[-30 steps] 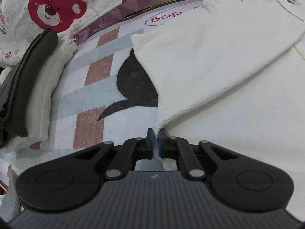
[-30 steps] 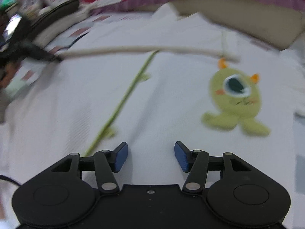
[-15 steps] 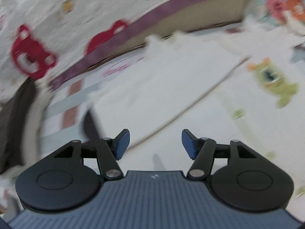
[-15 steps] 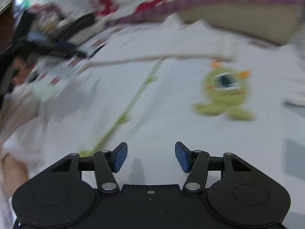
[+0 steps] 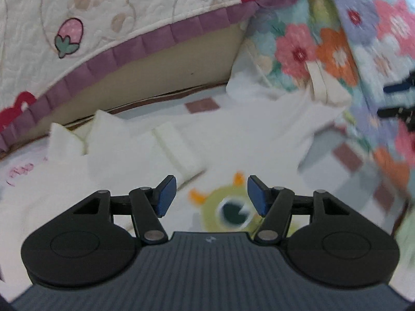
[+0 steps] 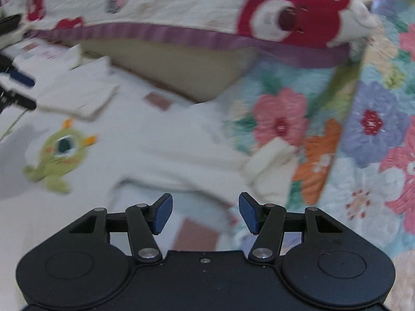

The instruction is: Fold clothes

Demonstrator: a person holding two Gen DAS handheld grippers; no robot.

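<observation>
over the white shirt (image 5: 124, 181), the left claw (image 5: 211, 194) has let go, gaping like the right claw (image 6: 205, 212).

- The monster patch (image 5: 230, 208) on the spread shirt (image 5: 233, 140) lies between the left gripper's fingers (image 5: 166, 194).
- A folded sleeve (image 5: 179, 150) lies ahead, left of them.
- The floral quilt (image 6: 363, 129) lies right of the right gripper's fingers (image 6: 162, 212); the sleeve cuff (image 6: 269, 165) lies just ahead.
</observation>
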